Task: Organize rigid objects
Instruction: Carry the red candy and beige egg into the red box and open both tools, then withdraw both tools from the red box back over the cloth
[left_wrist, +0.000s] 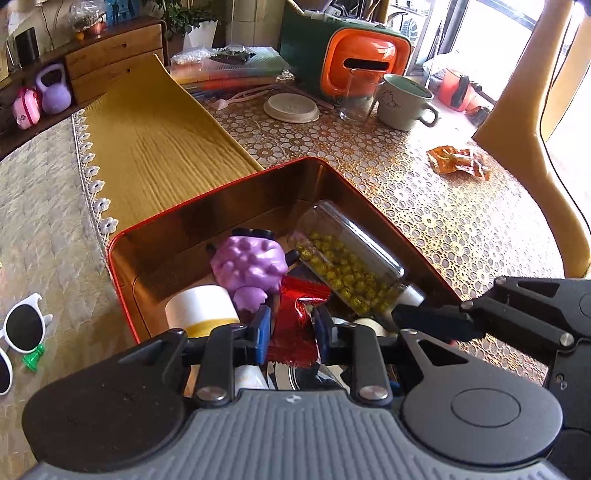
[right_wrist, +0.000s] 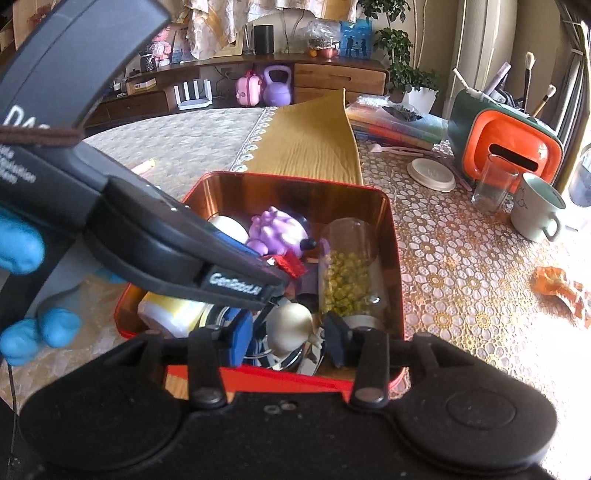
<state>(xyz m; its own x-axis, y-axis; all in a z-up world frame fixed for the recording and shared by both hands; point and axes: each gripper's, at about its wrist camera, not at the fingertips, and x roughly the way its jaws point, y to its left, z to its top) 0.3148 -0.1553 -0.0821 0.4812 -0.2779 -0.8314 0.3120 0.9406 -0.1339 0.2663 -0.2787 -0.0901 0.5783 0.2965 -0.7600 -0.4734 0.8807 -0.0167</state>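
A red tin (left_wrist: 207, 199) with a gold inside sits on the table. It holds a purple bumpy toy (left_wrist: 247, 266), a white-and-yellow jar (left_wrist: 201, 306), and a clear bottle of yellow-green beads (left_wrist: 347, 266) lying on its side. My left gripper (left_wrist: 293, 330) reaches into the tin, its blue pads against a red foil packet (left_wrist: 299, 314). In the right wrist view my right gripper (right_wrist: 290, 341) stands open over the tin's near edge (right_wrist: 295, 380). A cream round thing (right_wrist: 291, 325) lies between its pads, untouched, and the bottle (right_wrist: 343, 277) lies just beyond the right pad.
White sunglasses (left_wrist: 22, 328) lie left of the tin on the pale cloth. Orange snack packets (left_wrist: 458, 162) lie to its right. Behind are a mug (left_wrist: 402, 101), a glass (left_wrist: 358, 99), a white lid (left_wrist: 291, 107) and an orange box (left_wrist: 362, 62). A blue-gloved hand (right_wrist: 18, 247) holds the left gripper.
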